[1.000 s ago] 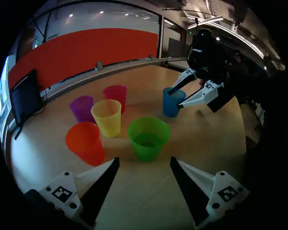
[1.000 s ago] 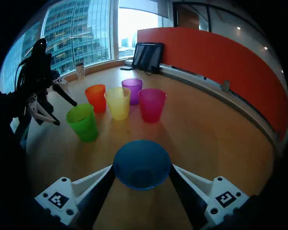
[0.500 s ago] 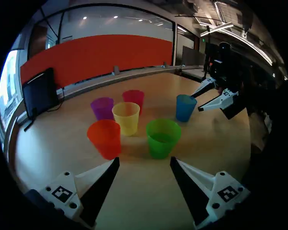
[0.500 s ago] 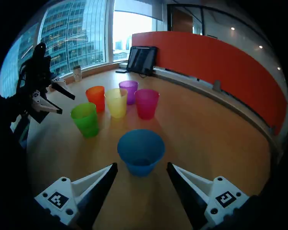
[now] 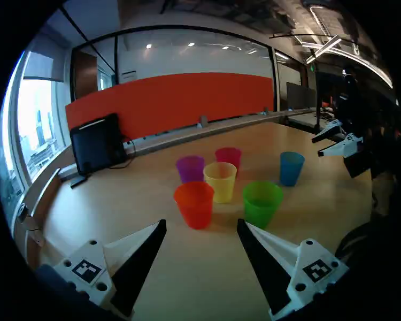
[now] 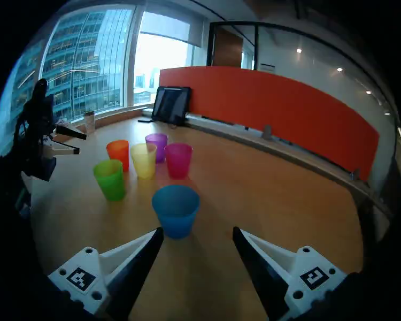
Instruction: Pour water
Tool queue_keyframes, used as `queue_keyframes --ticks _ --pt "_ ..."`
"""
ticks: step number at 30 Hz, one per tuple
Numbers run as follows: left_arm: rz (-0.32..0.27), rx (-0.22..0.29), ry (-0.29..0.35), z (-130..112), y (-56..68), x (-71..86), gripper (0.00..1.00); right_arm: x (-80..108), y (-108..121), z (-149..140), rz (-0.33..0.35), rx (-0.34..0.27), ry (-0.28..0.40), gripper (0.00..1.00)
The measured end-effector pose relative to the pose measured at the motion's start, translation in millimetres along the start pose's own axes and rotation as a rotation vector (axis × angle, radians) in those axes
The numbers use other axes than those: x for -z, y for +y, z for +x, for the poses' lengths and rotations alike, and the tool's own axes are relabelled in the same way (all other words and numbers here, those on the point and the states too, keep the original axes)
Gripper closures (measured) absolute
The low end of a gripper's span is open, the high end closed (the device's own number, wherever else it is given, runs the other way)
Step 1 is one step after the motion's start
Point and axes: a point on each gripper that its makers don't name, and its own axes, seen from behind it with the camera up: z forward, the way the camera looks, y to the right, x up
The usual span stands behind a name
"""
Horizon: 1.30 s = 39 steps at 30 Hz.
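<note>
Ahead of right tool [image 6: 197,230], blue cup [image 6: 175,208]

Translucent plastic cups [image 5: 220,181]; smooth, faintly glossy wooden table [image 6: 264,198].

No readable text, brand or number; coded square markers [image 5: 86,270] on fingers [image 5: 141,257], no characters

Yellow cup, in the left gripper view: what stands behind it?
Behind the yellow cup stand the purple cup and the pink cup. The yellow cup hides the pink cup's lower part; the purple cup is almost wholly visible.
</note>
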Motion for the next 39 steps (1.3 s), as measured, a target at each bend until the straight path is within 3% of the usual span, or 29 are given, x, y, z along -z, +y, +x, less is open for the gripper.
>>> queue_keyframes --ticks 6,12,30,39 --pt "0.137 0.002 0.072 8.4 -23.1 7.8 0.02 10.6 14.8 3.6 -0.107 -0.021 0.063 0.00" --pt "0.207 0.018 0.157 25.0 -33.1 15.1 0.02 22.1 26.9 23.9 -0.205 -0.057 0.160 0.00" --pt "0.367 0.134 0.343 58.6 -65.1 36.2 0.02 42.1 65.1 66.9 -0.467 -0.184 0.389 0.00" --pt "0.412 0.149 0.381 66.7 -71.6 42.9 0.02 59.4 76.8 81.9 -0.581 -0.261 0.496 0.00"
